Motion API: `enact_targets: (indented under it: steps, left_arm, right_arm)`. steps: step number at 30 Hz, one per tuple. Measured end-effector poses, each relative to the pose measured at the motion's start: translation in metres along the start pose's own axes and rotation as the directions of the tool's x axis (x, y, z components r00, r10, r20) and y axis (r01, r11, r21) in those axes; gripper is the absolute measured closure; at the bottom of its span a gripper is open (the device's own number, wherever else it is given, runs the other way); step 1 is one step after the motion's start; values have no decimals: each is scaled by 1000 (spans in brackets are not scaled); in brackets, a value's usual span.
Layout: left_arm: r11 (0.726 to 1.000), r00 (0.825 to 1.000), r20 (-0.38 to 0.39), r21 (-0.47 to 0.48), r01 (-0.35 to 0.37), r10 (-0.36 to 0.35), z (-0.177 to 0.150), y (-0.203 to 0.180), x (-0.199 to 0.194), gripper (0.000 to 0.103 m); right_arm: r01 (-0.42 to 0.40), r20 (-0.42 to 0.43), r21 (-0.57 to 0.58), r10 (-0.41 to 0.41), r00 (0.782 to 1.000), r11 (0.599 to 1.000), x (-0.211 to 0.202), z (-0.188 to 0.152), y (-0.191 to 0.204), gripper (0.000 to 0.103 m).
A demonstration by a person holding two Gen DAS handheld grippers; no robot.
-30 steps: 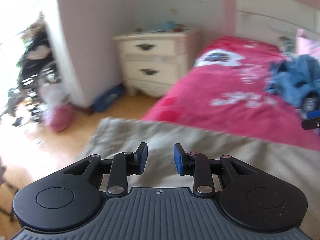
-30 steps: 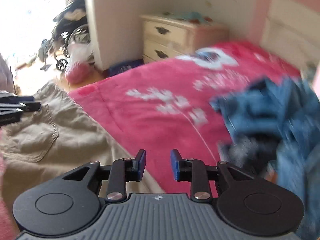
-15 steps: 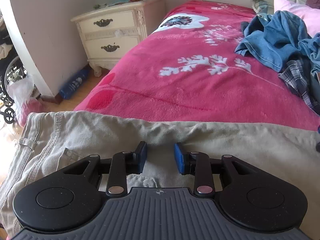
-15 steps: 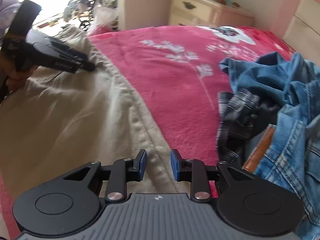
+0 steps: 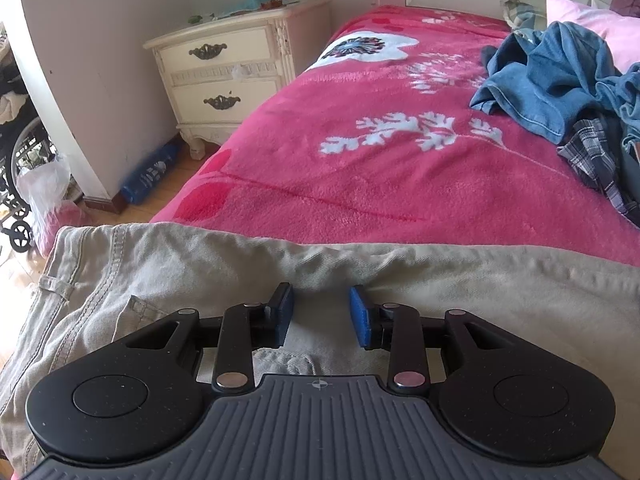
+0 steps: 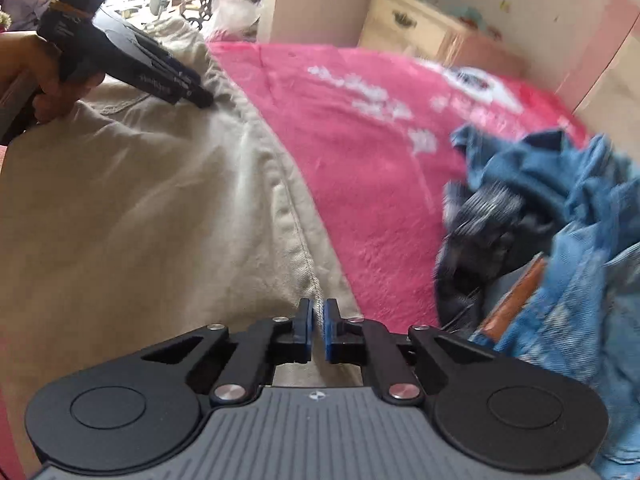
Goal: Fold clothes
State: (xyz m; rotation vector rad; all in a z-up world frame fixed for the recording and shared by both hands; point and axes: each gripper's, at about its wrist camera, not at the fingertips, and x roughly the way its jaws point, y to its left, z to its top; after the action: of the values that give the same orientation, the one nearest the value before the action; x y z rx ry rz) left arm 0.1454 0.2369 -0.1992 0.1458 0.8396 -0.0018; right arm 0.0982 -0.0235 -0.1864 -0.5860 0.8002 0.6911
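Note:
Khaki trousers (image 5: 440,292) lie spread across the near end of the bed. My left gripper (image 5: 320,312) hovers open just over their upper part, near a pocket and the waistband, with nothing between its blue pads. In the right wrist view the trousers (image 6: 140,220) fill the left half. My right gripper (image 6: 318,320) is shut on their stitched side seam at the edge. A hand holds the left gripper (image 6: 196,96) further up, its tip touching the cloth.
A pink flowered bedspread (image 5: 360,160) covers the bed. A heap of blue denim and plaid clothes (image 5: 560,80) (image 6: 560,200) lies to the right, by a pink pillow (image 5: 592,28). A cream nightstand (image 5: 228,76) and a blue bottle (image 5: 148,172) stand left of the bed.
My right gripper's fingers have come together on the trousers' seam. Both grippers have swung down towards the trousers; the left one has stayed open.

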Motion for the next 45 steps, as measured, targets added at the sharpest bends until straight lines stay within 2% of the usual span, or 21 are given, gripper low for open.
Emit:
enact_targets:
  steps: [4, 8, 11, 12, 13, 14, 15, 16, 17, 20, 24, 26, 28, 31, 33, 35, 39, 42, 45]
  left_arm:
    - [1000, 1000, 4, 10, -5, 4, 0, -2, 0, 69]
    - [999, 1000, 12, 41, -20, 19, 0, -5, 1, 67]
    - [998, 999, 17, 54, -31, 30, -1, -8, 1, 66]
    - [998, 999, 19, 57, -35, 34, -1, -8, 1, 66]
    - [997, 999, 20, 59, -38, 37, -1, -9, 1, 66]
    - [997, 999, 21, 63, -43, 42, -1, -10, 1, 66]
    - [996, 999, 21, 71, -51, 50, -1, -11, 0, 65]
    - [994, 998, 20, 86, -63, 61, -1, -14, 0, 65]
    - [992, 997, 19, 97, -81, 79, 0, -16, -2, 65]
    - [983, 989, 20, 113, -145, 144, 7, -23, -12, 65]
    - [964, 973, 23, 134, -230, 229, 16, -33, -26, 65]
    - [965, 972, 30, 122, -234, 232, 19, -44, -42, 65]
    - [970, 980, 29, 143, -197, 195, 19, -63, -57, 65]
    - [961, 994, 4, 255, -108, 111, 9, -108, -66, 65]
    - [936, 997, -20, 346, -61, 72, 0, -139, -63, 65]
    - [905, 996, -55, 424, -38, 67, -8, -165, -55, 65]
    - [862, 988, -52, 498, -99, 143, -26, -186, -36, 65]
    - [838, 987, -22, 532, -125, 161, -33, -190, -37, 65]
    - [820, 988, 1, 557, -130, 156, -37, -190, -38, 65]
  right_arm:
    - [62, 35, 38, -64, 997, 997, -8, 3, -5, 101]
    - [105, -2, -10, -105, 994, 994, 17, -3, 1, 101]
    - [112, -5, 54, -112, 994, 992, 28, -9, -3, 99]
    - [114, -3, 94, -114, 993, 989, 28, -11, -7, 97]
    - [115, -1, 143, -116, 993, 983, 26, -12, -13, 84]
    - [123, -4, 203, -124, 992, 971, 21, -15, -21, 70]
    - [140, -13, 271, -142, 990, 952, 15, -20, -31, 68]
    - [157, -23, 336, -159, 987, 929, 9, -24, -40, 70]
    - [178, -30, 392, -181, 983, 903, 1, -29, -48, 79]
    - [228, -16, 506, -255, 967, 832, -41, -51, -57, 80]
    - [256, -29, 551, -288, 957, 794, -99, -91, -39, 79]
    - [286, -71, 545, -296, 952, 788, -117, -113, -29, 79]
    - [321, -120, 510, -303, 945, 798, -123, -133, -24, 79]
    - [328, -134, 446, -301, 944, 833, -123, -150, -30, 79]
    - [312, -113, 391, -291, 950, 866, -119, -153, -37, 79]
    - [266, -84, 327, -252, 964, 907, -110, -151, -46, 77]
    - [153, -58, 205, -144, 988, 967, -89, -142, -60, 76]
    - [89, -76, 142, -78, 994, 986, -74, -139, -67, 70]
    - [41, -106, 107, -30, 994, 993, -64, -137, -71, 70]
